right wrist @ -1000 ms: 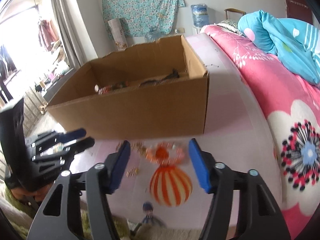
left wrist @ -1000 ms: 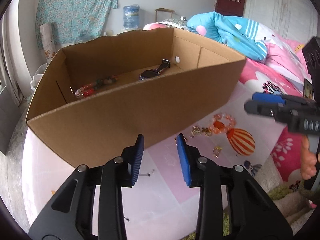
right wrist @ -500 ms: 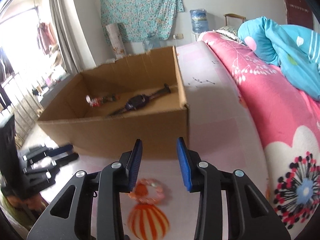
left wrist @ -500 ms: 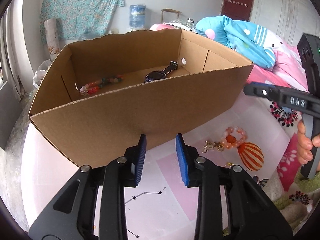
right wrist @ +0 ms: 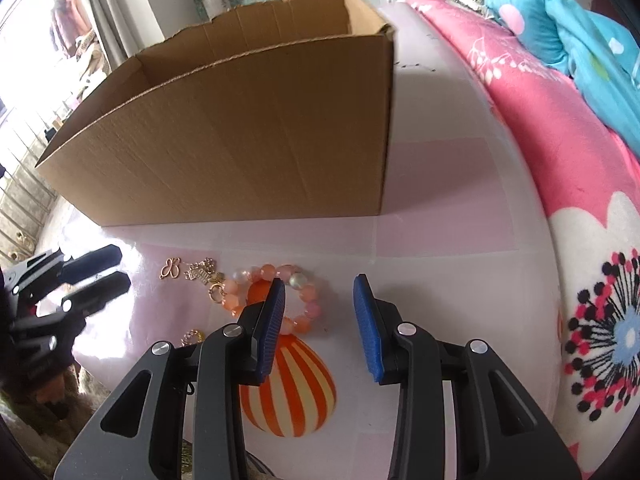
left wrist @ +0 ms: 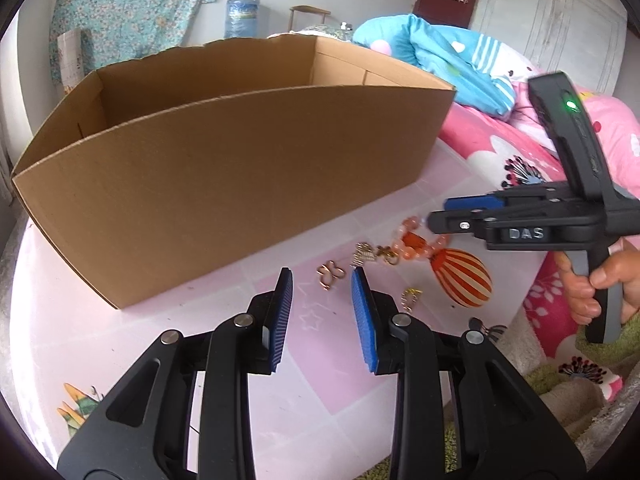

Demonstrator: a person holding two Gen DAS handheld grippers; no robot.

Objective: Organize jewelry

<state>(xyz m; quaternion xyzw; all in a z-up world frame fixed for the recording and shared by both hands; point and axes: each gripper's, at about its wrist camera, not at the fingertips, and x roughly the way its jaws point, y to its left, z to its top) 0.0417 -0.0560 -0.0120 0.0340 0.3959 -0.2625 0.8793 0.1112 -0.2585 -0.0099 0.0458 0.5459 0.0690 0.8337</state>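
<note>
An orange-pink bead bracelet (right wrist: 310, 300) lies on the pink table cover in front of a brown cardboard box (right wrist: 240, 140). My right gripper (right wrist: 319, 280) hangs just over the bracelet with its jaws closing. The left blue pad covers part of the ring and neither pad presses on the beads. From the left wrist view the right gripper (left wrist: 440, 212) hovers over the bracelet (left wrist: 402, 246). My left gripper (left wrist: 322, 274) is open and holds nothing. A gold butterfly charm (left wrist: 331, 274) lies on the cover beyond its tips. The box (left wrist: 240, 180) hides its own contents.
More gold pieces lie by the bracelet: an ornate charm (right wrist: 202, 272), a ring clasp (right wrist: 216, 292) and a small piece (right wrist: 192, 336). An orange striped balloon print (right wrist: 288, 392) marks the cover. Pink and blue bedding (right wrist: 560, 100) rises on the right.
Both grippers have dipped toward the table, so the box's inside is out of sight. The right gripper's jaws narrowed as it sank onto the bracelet. The left gripper now points at the gold charms.
</note>
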